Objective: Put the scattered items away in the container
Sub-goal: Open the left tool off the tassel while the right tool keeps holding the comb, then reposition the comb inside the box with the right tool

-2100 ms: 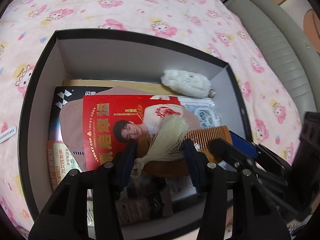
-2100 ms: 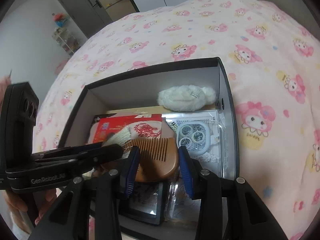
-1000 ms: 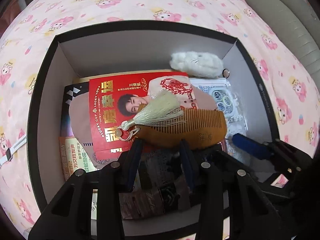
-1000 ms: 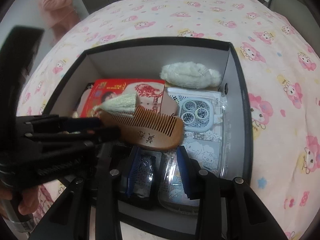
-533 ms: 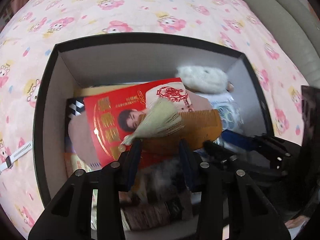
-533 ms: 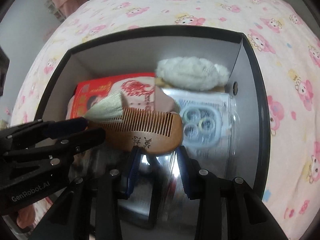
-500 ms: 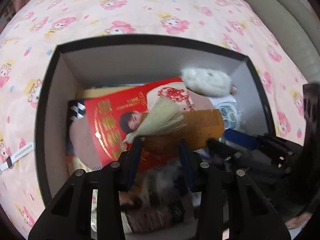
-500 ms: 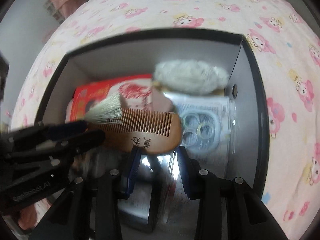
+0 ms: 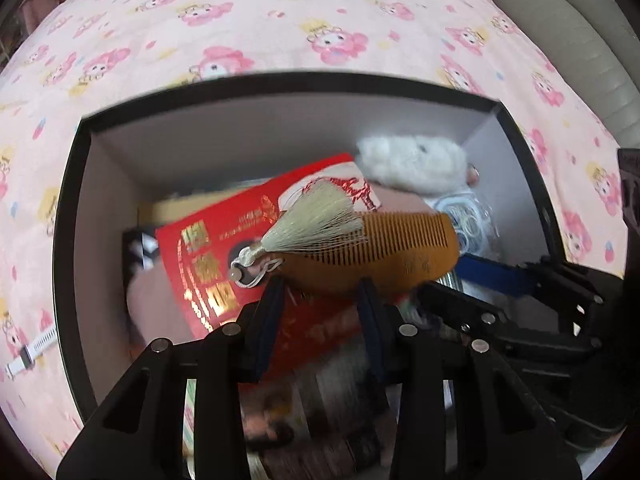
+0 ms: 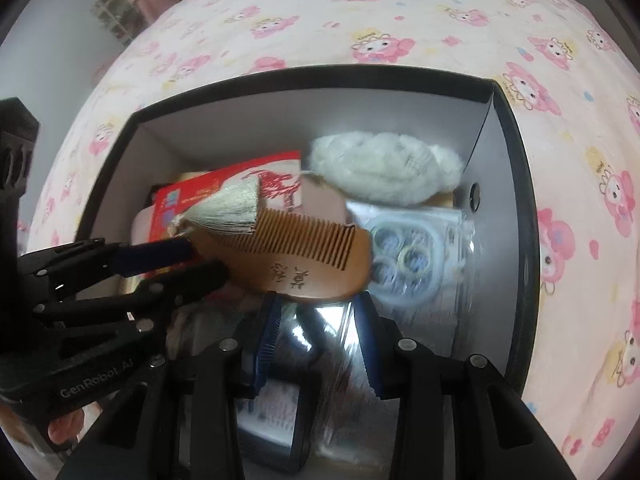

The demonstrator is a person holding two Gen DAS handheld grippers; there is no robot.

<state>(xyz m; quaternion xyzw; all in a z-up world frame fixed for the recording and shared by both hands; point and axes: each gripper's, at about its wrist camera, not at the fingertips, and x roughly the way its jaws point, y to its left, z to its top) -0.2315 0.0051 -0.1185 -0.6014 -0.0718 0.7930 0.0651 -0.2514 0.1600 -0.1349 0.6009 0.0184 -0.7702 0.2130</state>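
We are hovering over the box (image 9: pixel 72 216) — the wooden comb (image 10: pixel 304 256) is lying inside it, atop the red booklet (image 9: pixel 208 264). Both the left gripper (image 9: pixel 320 292) and right gripper (image 10: pixel 316 312) are gaping, gripping nothing.

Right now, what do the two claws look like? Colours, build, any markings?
Both match: matte black plastic frames with triangular cut-outs and round silver screw heads, and two fingers faced with ribbed blue pads. The left claw carries white "GenRobot.AI" lettering on its side, readable in the right wrist view. No lettering shows on the right claw. No cables or sleeves in view.
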